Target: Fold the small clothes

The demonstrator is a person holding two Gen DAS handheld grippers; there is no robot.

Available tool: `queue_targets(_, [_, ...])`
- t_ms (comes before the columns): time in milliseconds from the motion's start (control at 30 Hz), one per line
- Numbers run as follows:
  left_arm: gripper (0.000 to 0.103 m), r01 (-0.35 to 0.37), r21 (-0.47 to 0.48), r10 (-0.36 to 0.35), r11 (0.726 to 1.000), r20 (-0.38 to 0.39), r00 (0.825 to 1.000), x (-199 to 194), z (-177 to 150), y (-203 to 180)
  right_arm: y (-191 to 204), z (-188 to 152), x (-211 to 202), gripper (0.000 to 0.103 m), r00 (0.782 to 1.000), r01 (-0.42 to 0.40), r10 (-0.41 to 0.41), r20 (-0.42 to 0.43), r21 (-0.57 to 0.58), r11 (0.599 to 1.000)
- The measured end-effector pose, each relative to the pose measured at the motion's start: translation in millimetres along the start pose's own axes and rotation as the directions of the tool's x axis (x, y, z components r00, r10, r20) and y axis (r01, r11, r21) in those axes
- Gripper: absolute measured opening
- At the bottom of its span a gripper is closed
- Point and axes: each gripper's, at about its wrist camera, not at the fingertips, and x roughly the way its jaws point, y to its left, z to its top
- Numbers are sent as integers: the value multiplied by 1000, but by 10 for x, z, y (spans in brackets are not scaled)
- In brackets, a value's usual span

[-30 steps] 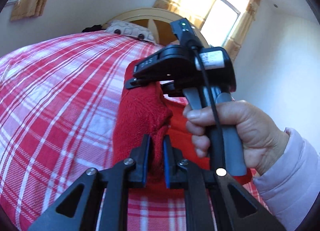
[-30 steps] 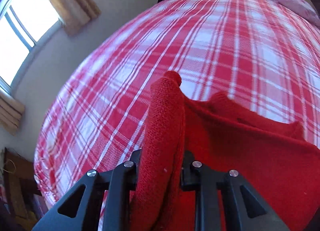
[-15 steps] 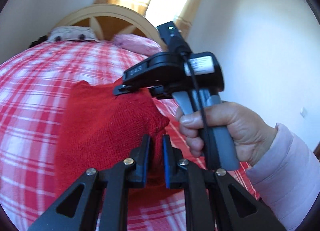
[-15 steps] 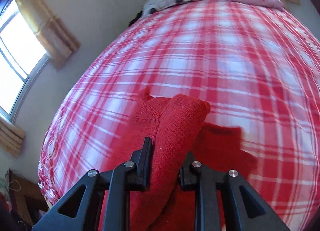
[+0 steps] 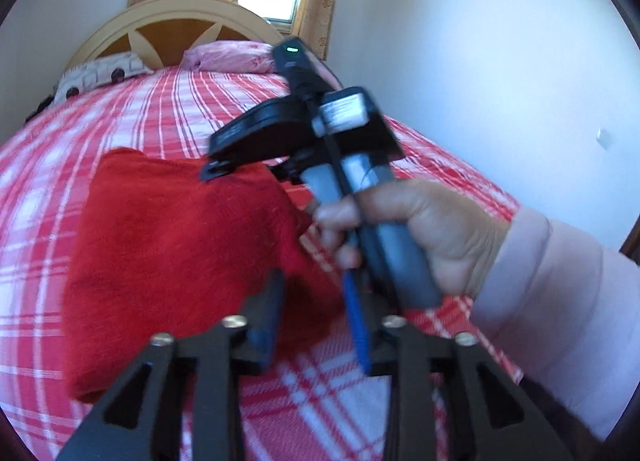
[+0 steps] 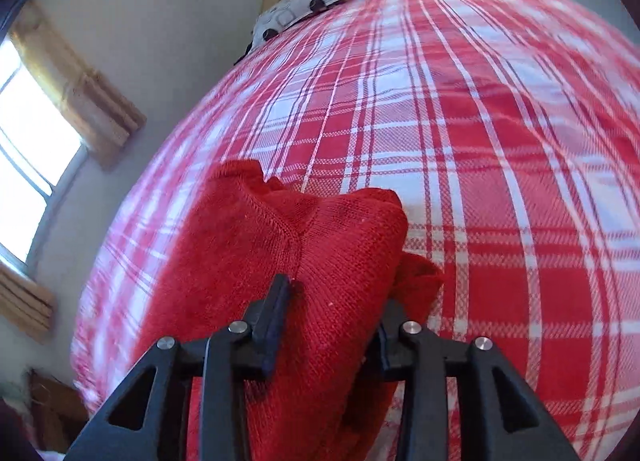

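Note:
A red knitted garment [image 5: 168, 253] lies folded on the red-and-white plaid bed cover [image 5: 120, 129]. My left gripper [image 5: 316, 321] is open, its blue-padded fingers apart just over the garment's near right edge, holding nothing. The right gripper's body [image 5: 304, 133], held in a hand, shows above the garment's far right corner. In the right wrist view the garment [image 6: 280, 261] bulges between the fingers of my right gripper [image 6: 332, 325], which stand wide apart around the fold; whether the pads press on it I cannot tell.
A wooden headboard [image 5: 176, 29] with a pink pillow [image 5: 232, 57] and a patterned pillow [image 5: 100, 73] stands at the far end. A curtained window [image 6: 36, 133] is on the left wall. A white wall [image 5: 480, 61] runs to the right.
My left gripper has opened and let go of the garment. The right gripper's fingers have spread wider. The garment has come down onto the bed in a folded pile.

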Motion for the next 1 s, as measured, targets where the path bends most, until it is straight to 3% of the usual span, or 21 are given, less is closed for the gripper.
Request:
queue_targets(100, [70,-1,4,1,1000,40,999,-328,-80,247,-124,-112,-396,40,990,-100,90,109,94,991])
queue_targets(200, [78,-14,-39,17,999,86,996,-604,-186,541,-63,-393,-799,46,984,-77,63,169,77,994])
queue_targets(333, [78,-86,-135,99,987,99,990,-755,-258,914,167,-927,-1141,46,981,-4,0,193,17,1000])
queue_targets(467, [78,-163,-243,177,956,39,983,-683,-228,1226,465,-1321,-1231,46,968,86,-70,241,-57,995])
queue_targets(600, [78,-217,-227,217,949,-24,976,-466,-153,1293,494,-1457,-1080,46,965,137,-125,230,-40,990])
queue_targets(733, [78,-315,-172,301,934,-102,948,-269,-241,1302,422,-1630,-852,46,969,175,-170,177,-13,984])
queue_targets(1000, [80,-357,-168,333,919,-152,930,-198,-384,1284,533,-1871,-755,45,934,293,-281,222,-21,956])
